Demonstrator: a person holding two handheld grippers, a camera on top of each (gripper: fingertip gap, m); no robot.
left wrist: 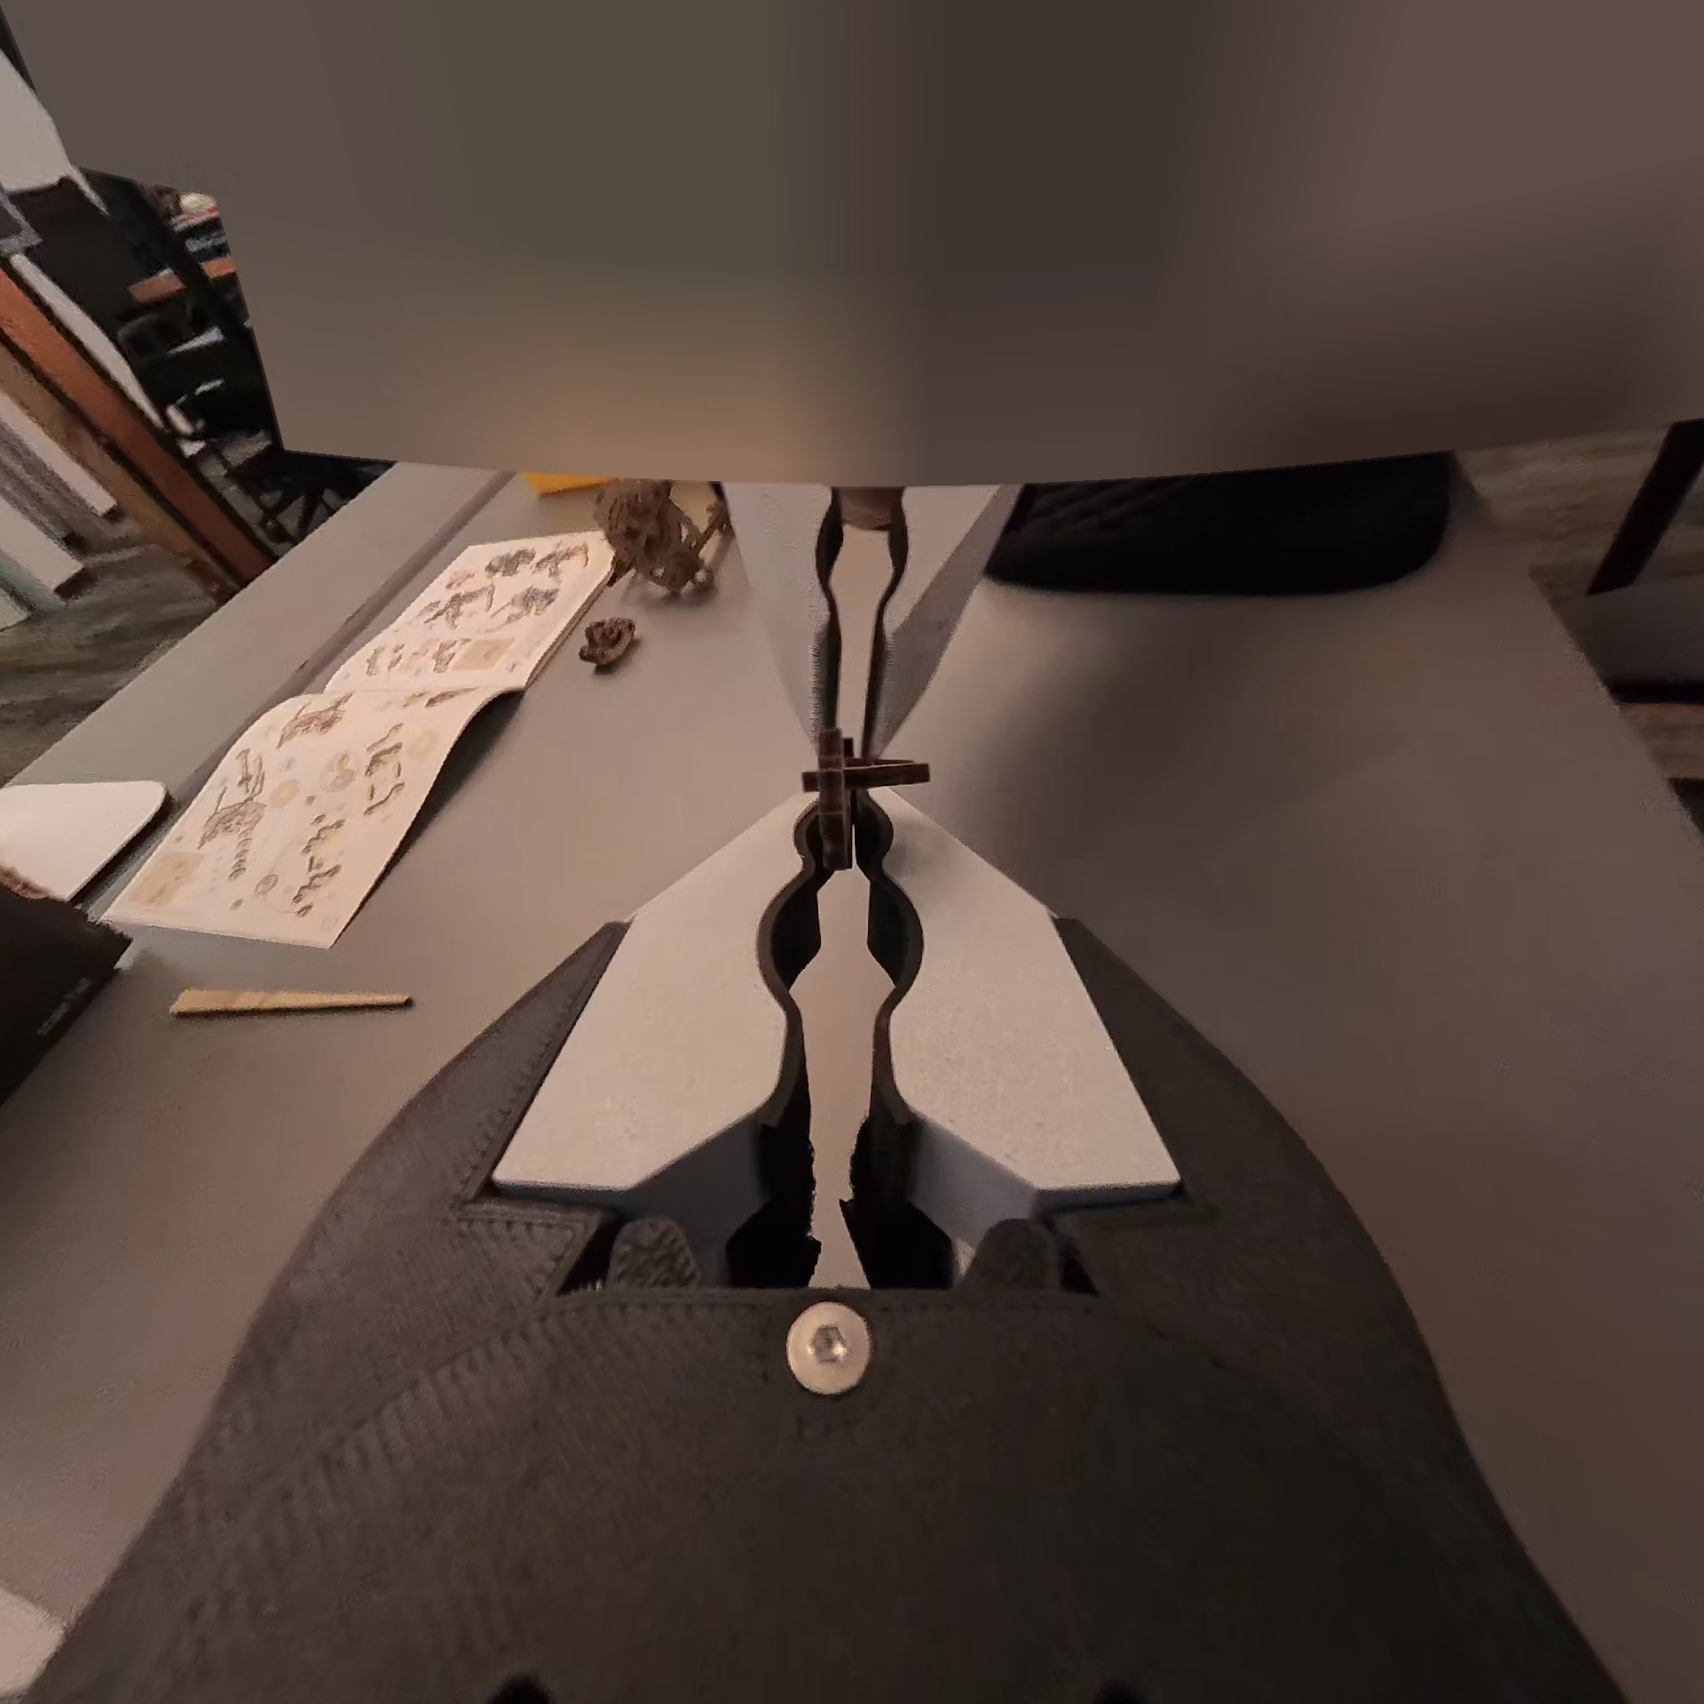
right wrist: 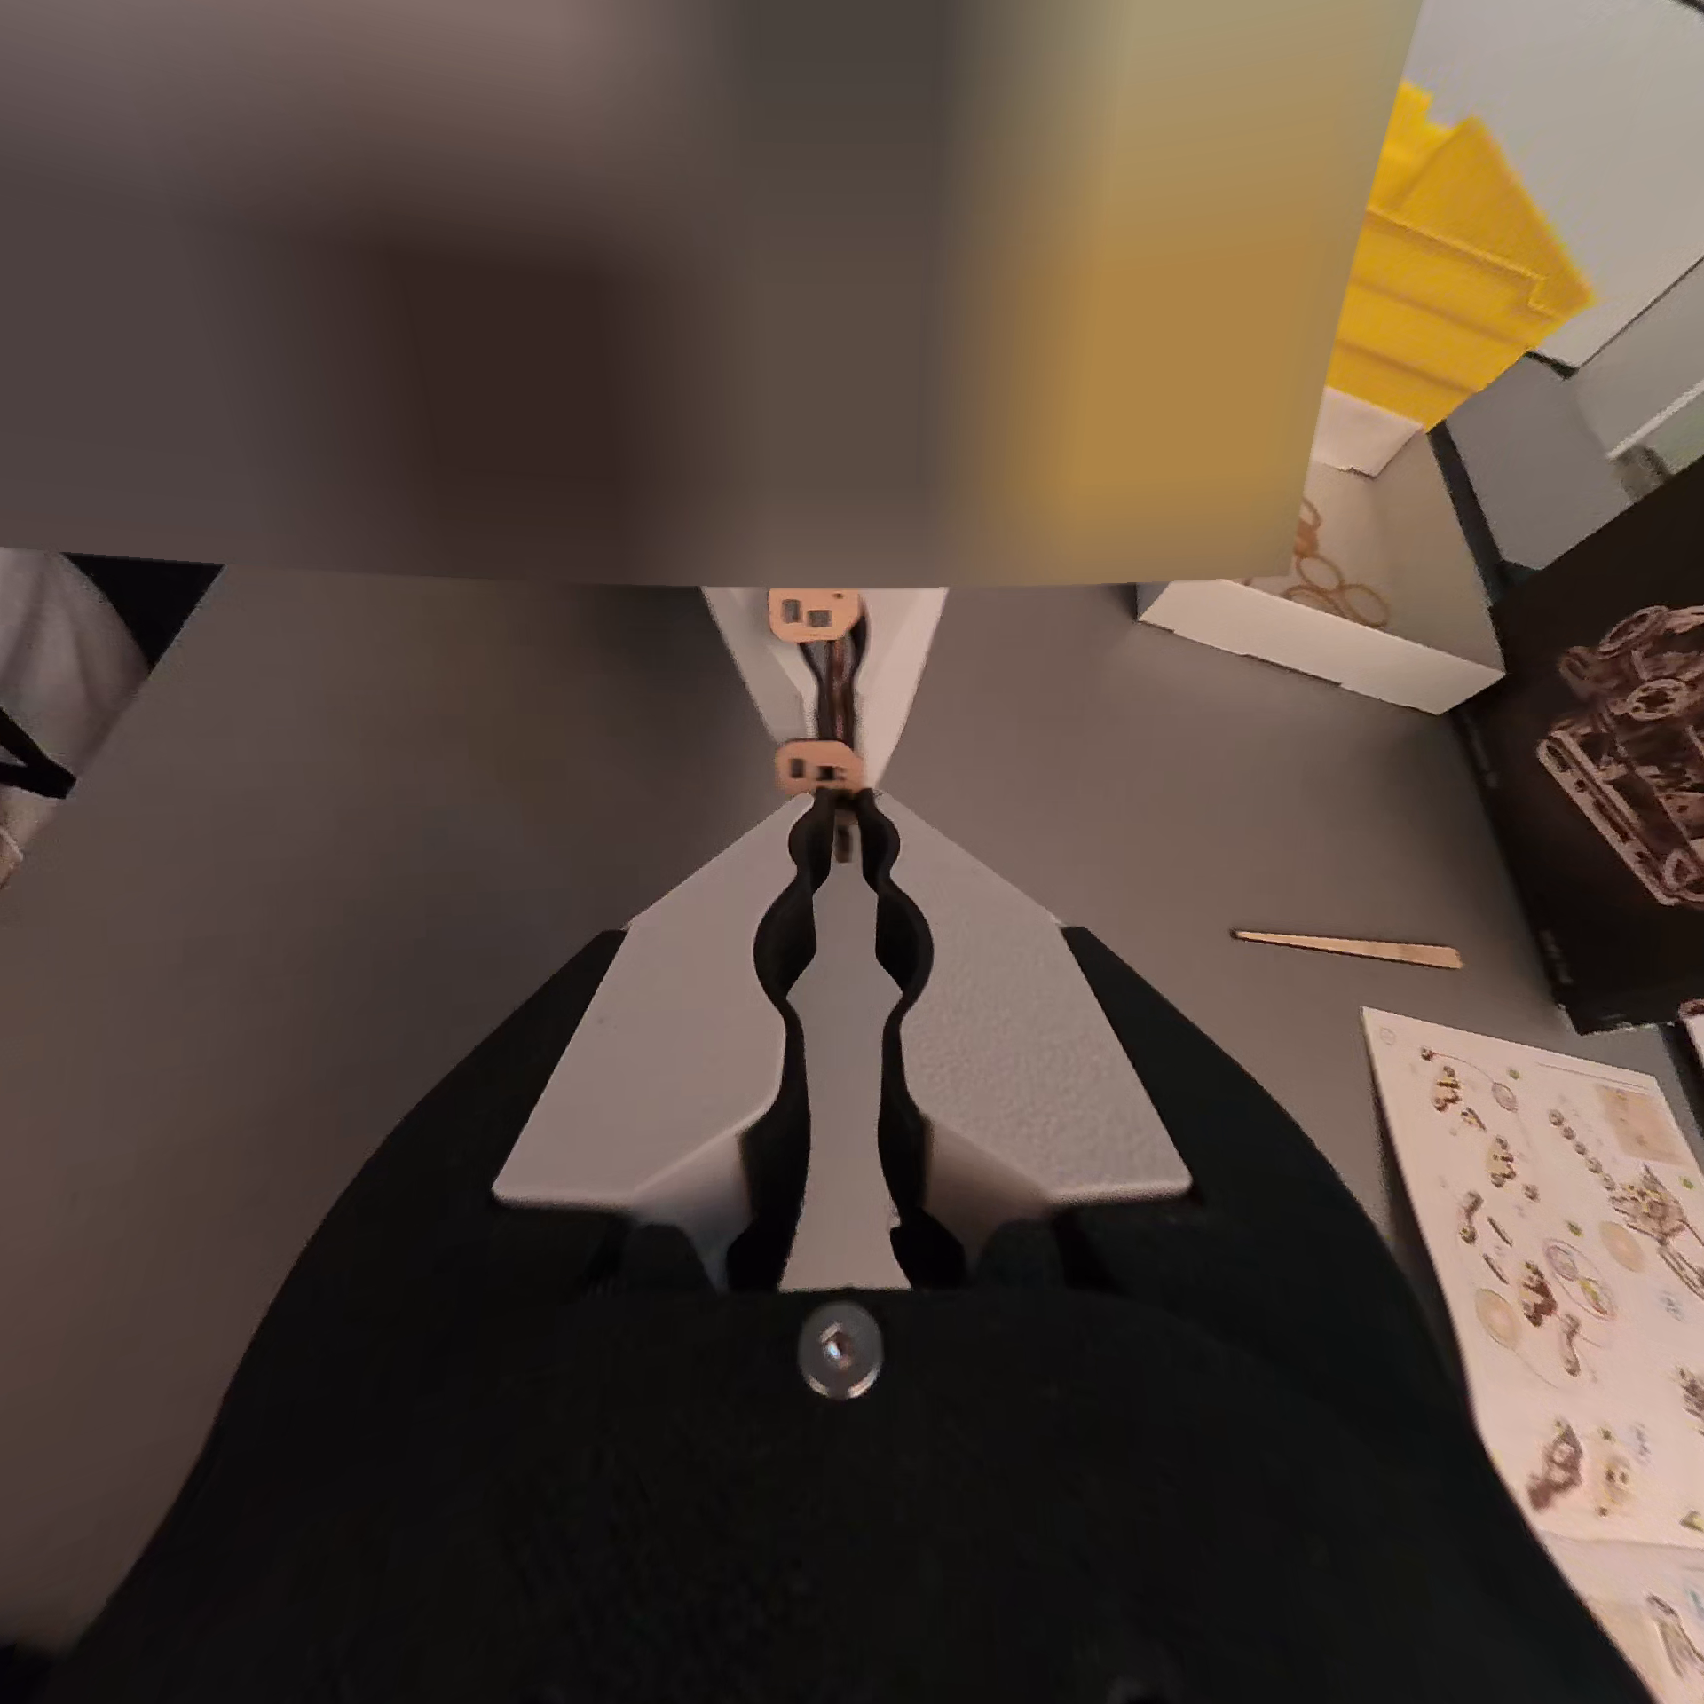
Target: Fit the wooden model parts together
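Evidently, in the left wrist view, the left gripper [left wrist: 837,844] has its jaws clenched on a dark wooden part [left wrist: 837,811] held edge-on at the tips, probably so that its slot faces the partner piece. Directly at 12 o'clock the right gripper [left wrist: 862,728] meets it tip to tip, bringing a small cross piece [left wrist: 890,770] against that part. At 10 o'clock an open instruction booklet [left wrist: 369,719] lies on the grey tabletop [left wrist: 1245,876], with a small wooden assembly [left wrist: 609,641] and a larger one [left wrist: 659,539] beyond, and a wooden stick [left wrist: 290,1001] at 9 o'clock.

Next, in the right wrist view, the right gripper's jaws grip the small piece, while the left gripper at 12 o'clock holds a pale slotted part [right wrist: 816,767]. A dark model box [right wrist: 1623,784] sits at 3 o'clock; its print is too blurred to read.
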